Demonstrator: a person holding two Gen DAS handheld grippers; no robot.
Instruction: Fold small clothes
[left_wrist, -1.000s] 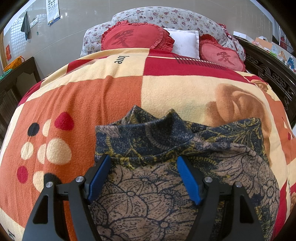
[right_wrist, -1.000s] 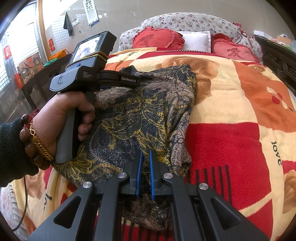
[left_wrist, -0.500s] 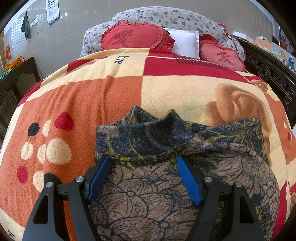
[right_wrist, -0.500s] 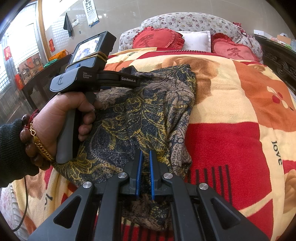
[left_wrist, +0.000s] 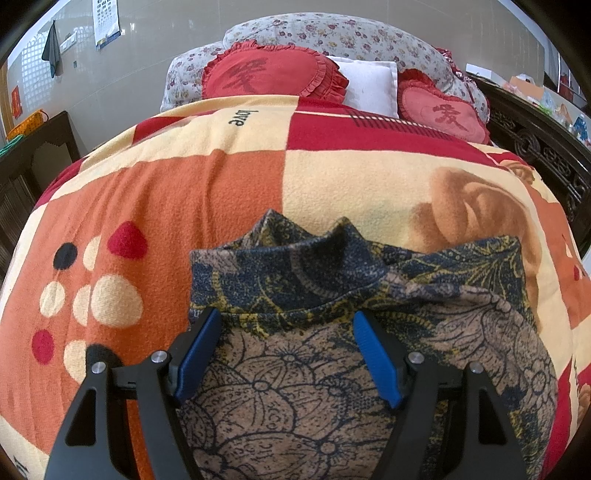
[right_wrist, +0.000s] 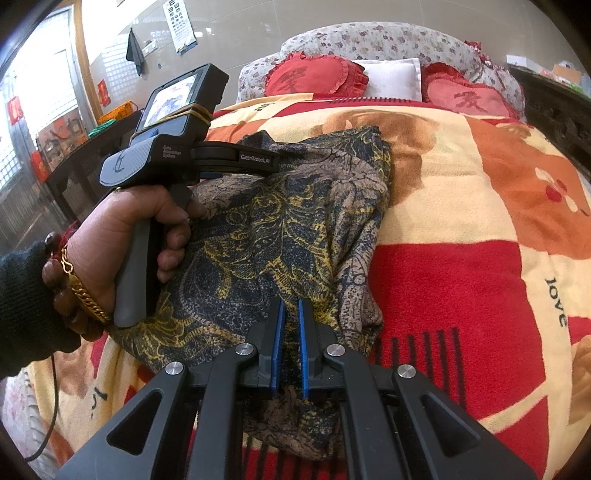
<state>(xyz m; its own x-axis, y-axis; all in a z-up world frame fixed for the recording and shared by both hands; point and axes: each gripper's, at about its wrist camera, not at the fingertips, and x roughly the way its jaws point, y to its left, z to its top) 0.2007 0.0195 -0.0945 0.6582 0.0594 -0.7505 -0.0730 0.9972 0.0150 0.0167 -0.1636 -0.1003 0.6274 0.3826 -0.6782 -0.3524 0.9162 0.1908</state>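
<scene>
Left hand (right_wrist: 125, 236) in right view only

A dark floral-print garment (right_wrist: 280, 229), navy with yellow and tan patterns, lies rumpled on a fleece blanket (right_wrist: 461, 206) of red, orange and cream blocks printed with the word "love". The right gripper (right_wrist: 290, 321) sits low in the view with its blue pads (right_wrist: 301, 347) drawn almost together, pinching a fold of the garment's near edge. On the left side of the view, a hand (right_wrist: 133, 229) wearing a gold chain bracelet and bead bracelet grips the handle of the left gripper (right_wrist: 192, 155), whose body stretches out over the cloth; its jaws are hidden. Two red heart cushions (right_wrist: 314, 79) and a white pillow (right_wrist: 395, 79) rest at the bed's head.
</scene>
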